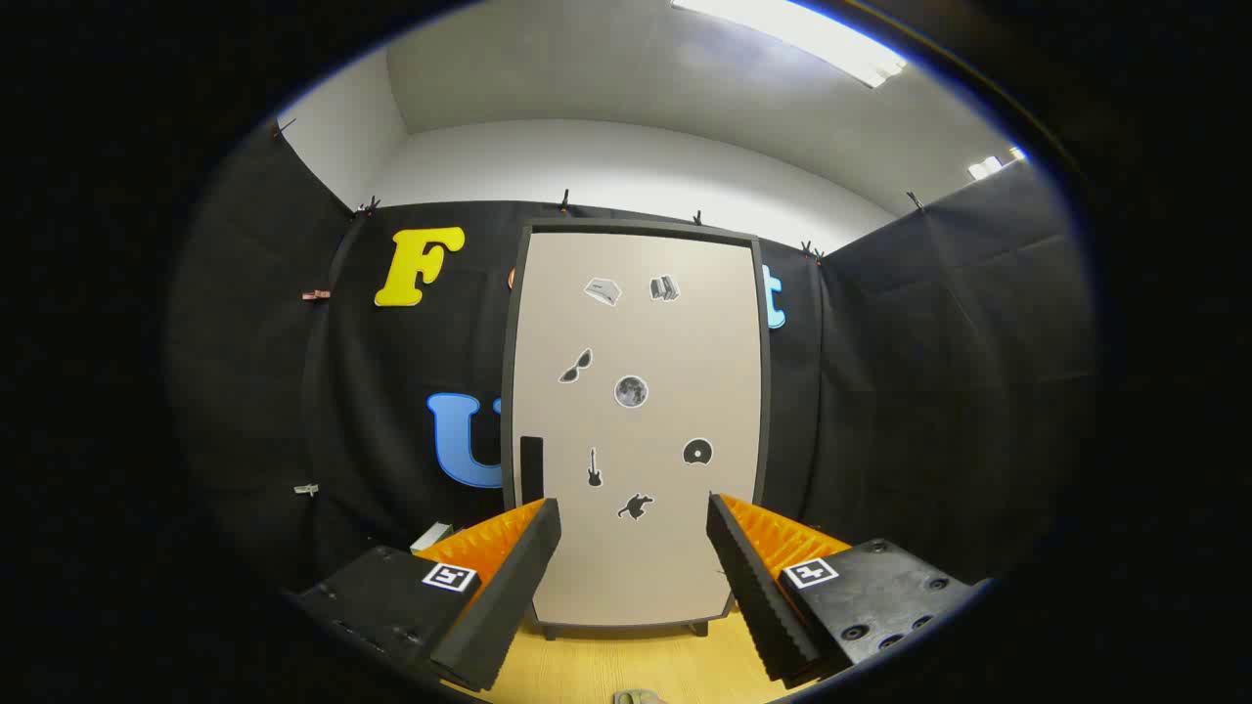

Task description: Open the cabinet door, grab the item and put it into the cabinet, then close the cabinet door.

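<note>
1. The cabinet stands upright ahead of me, beyond my fingers, on the wooden table. Its beige door is closed, in a dark frame, with small grey and black stickers scattered over it.
2. A black handle sits upright near the door's left edge, just above my left fingertip.
3. My gripper is open, its fingers wide apart and holding nothing; the door's lower part shows between them.
4. A small pale thing lies on the table below my fingers; I cannot tell what it is.
</note>
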A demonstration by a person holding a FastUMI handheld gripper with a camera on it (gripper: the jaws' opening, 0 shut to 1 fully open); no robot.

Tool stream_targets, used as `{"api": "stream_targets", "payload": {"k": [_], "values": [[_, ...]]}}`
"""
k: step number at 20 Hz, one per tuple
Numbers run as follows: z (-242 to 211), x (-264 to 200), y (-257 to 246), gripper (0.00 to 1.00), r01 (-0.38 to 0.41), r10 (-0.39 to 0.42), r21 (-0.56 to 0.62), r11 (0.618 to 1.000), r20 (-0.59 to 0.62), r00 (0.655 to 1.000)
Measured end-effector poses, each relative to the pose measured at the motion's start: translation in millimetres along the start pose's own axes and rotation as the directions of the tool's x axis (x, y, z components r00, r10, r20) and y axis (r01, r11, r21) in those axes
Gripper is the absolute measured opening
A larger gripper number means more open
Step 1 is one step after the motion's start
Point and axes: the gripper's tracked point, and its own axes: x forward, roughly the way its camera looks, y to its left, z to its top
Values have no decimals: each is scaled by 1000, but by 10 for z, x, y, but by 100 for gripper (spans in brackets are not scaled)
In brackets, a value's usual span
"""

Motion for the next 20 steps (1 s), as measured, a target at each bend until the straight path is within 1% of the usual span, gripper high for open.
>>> {"api": "stream_targets", "payload": {"k": [14,20], "values": [[-47,-54,-43,98,24,-24,16,1000,-23,999],[-25,2,24,97,11,-11,13,1000,-15,1000]]}}
